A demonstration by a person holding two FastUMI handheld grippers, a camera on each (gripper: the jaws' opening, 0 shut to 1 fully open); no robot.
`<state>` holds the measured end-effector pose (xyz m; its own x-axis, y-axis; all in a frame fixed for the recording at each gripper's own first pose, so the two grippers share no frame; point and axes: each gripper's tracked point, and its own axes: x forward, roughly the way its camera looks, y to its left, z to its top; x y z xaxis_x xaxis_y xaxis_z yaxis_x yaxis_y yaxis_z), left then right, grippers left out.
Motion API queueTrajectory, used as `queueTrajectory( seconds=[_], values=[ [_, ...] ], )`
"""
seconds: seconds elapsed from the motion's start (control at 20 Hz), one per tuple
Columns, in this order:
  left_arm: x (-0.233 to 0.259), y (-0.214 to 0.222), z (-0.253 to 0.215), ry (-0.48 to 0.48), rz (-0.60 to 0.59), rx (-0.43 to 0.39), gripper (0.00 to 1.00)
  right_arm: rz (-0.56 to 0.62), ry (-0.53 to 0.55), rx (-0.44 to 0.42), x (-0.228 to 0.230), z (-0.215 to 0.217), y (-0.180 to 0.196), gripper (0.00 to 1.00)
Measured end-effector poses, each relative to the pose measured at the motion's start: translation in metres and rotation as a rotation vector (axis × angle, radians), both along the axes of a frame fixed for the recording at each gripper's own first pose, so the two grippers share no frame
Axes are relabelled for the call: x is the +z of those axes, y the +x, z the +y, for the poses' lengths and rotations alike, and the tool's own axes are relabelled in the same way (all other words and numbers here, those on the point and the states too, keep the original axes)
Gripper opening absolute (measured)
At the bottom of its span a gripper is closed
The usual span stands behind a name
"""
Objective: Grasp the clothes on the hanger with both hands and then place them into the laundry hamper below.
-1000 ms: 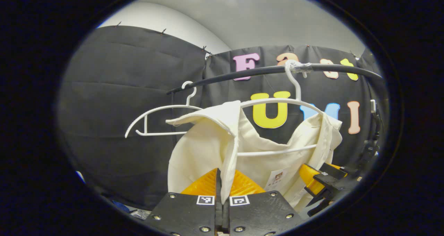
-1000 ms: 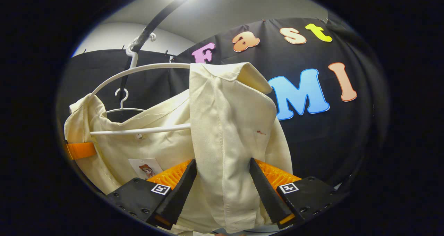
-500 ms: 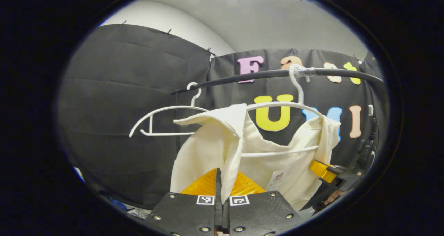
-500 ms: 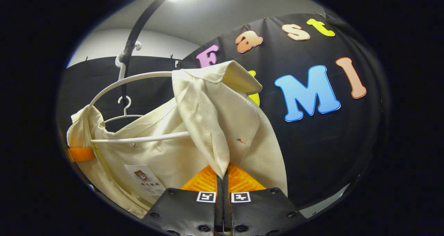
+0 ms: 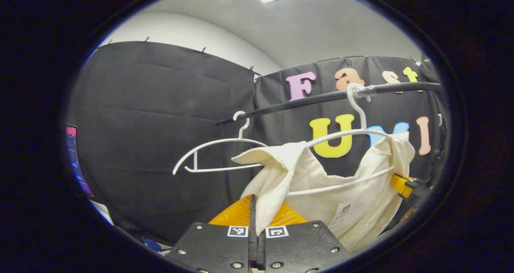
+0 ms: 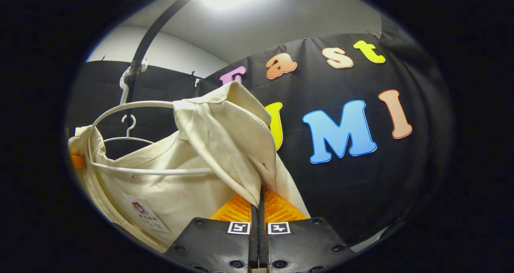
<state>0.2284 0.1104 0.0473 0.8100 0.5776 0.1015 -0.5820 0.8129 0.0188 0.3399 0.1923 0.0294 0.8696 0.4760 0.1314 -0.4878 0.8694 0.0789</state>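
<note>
A cream shirt (image 5: 321, 188) hangs on a white hanger (image 5: 353, 134) hooked over a black rail (image 5: 321, 98). My left gripper (image 5: 257, 221) is shut on a fold of the shirt's near shoulder. In the right gripper view the same shirt (image 6: 192, 172) drapes over the hanger (image 6: 132, 104), and my right gripper (image 6: 258, 206) is shut on the shoulder fold at that end. The right gripper (image 5: 403, 184) also appears at the shirt's far side in the left gripper view. The left gripper (image 6: 76, 161) peeks out at the shirt's far edge in the right gripper view.
A second, bare white hanger (image 5: 217, 156) hangs on the same rail to the left of the shirt, also seen as the bare hanger (image 6: 128, 134) behind the shirt. A screen edge (image 5: 74, 156) glows at far left. Black cloth walls close in behind.
The right gripper closed on the shirt's shoulder fold, having stood open around it a second ago. Both grippers have since pulled the shirt outward and downward, stretching it along the hanger.
</note>
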Motion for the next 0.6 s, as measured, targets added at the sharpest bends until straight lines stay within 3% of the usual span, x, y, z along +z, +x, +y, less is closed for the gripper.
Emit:
queueTrajectory(
  seconds=[0.25, 0.6],
  values=[
    [0.014, -0.024, 0.028, 0.019, -0.032, 0.036, 0.01, -0.061, 0.007, -0.073, 0.019, -0.016, 0.012, 0.02],
    [-0.016, -0.019, 0.061, -0.123, -0.045, -0.013, 0.01, -0.069, 0.032, -0.121, 0.026, -0.028, 0.025, 0.02]
  ],
)
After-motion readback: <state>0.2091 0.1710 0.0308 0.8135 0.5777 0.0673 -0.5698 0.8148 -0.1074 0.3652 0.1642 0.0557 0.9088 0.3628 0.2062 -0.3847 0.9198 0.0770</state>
